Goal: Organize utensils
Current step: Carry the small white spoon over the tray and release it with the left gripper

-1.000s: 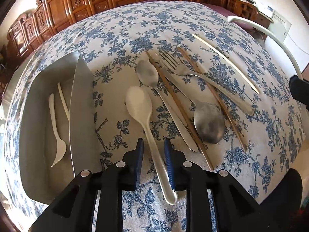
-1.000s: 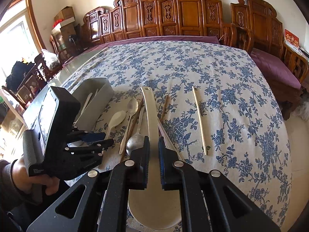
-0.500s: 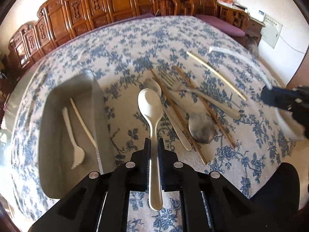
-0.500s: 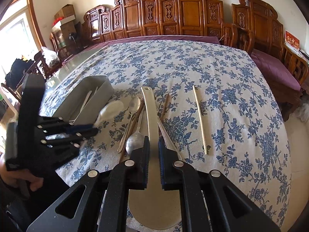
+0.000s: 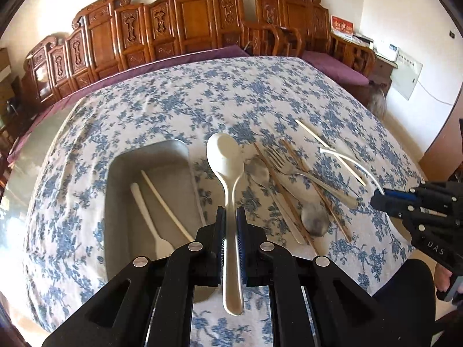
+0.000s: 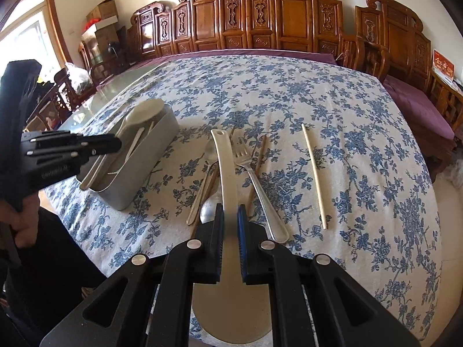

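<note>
My left gripper (image 5: 230, 217) is shut on the handle of a cream spoon (image 5: 225, 156), held in the air beside the grey utensil tray (image 5: 121, 162); in the right wrist view the left gripper (image 6: 113, 144) holds the spoon (image 6: 144, 112) over the tray (image 6: 150, 156). The tray holds a white plastic fork (image 5: 144, 214) and a white chopstick (image 5: 166, 205). My right gripper (image 6: 230, 217) is shut on a cream rice paddle (image 6: 224, 167), held above the table. On the cloth lie a metal fork (image 5: 301, 170), two metal spoons (image 5: 314, 219), brown chopsticks (image 5: 282, 185) and a pale chopstick (image 6: 314, 173).
The table wears a blue floral cloth (image 6: 289, 92). Carved wooden chairs (image 6: 260, 17) line the far side, with purple cushions (image 6: 416, 104). The near table edge runs below both grippers. A bare glass strip (image 5: 37, 133) of the table shows at the left.
My left gripper closed on the cream spoon, lifted it off the cloth and carried it left toward the tray. My right gripper kept holding the paddle almost still.
</note>
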`<state>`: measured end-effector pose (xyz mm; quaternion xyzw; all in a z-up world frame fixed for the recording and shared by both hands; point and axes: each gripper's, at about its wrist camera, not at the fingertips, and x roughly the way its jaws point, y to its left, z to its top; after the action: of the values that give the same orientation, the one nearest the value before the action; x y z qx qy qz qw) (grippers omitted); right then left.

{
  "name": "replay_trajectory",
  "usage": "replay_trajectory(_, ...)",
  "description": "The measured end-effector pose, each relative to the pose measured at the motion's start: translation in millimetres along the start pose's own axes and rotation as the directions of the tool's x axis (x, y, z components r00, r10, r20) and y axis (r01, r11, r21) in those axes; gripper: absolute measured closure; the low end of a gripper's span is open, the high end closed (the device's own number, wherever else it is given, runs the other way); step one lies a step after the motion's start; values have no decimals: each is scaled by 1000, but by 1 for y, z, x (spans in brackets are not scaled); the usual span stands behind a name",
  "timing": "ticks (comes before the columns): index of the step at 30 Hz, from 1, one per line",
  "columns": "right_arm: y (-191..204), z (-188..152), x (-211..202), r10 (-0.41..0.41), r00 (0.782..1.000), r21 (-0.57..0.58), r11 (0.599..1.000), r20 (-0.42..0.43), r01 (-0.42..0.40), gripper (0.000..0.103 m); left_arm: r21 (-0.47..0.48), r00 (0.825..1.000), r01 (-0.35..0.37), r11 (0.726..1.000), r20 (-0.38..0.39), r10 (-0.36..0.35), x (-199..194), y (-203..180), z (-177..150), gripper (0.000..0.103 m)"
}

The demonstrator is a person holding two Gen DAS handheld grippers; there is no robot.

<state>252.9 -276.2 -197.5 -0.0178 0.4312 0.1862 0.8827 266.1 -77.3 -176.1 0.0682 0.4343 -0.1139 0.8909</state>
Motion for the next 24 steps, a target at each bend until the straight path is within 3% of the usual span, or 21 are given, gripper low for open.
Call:
replay_trajectory(14, 23, 19, 17, 17, 1000, 7, 1000, -4, -17, 92, -88, 1000, -3, 996, -17, 1, 27, 68, -7, 96)
replay_trajectory(24, 51, 40, 35, 53, 999, -2, 999, -10, -53, 92, -136, 999, 0, 991, -44, -6, 47, 93, -17, 96)
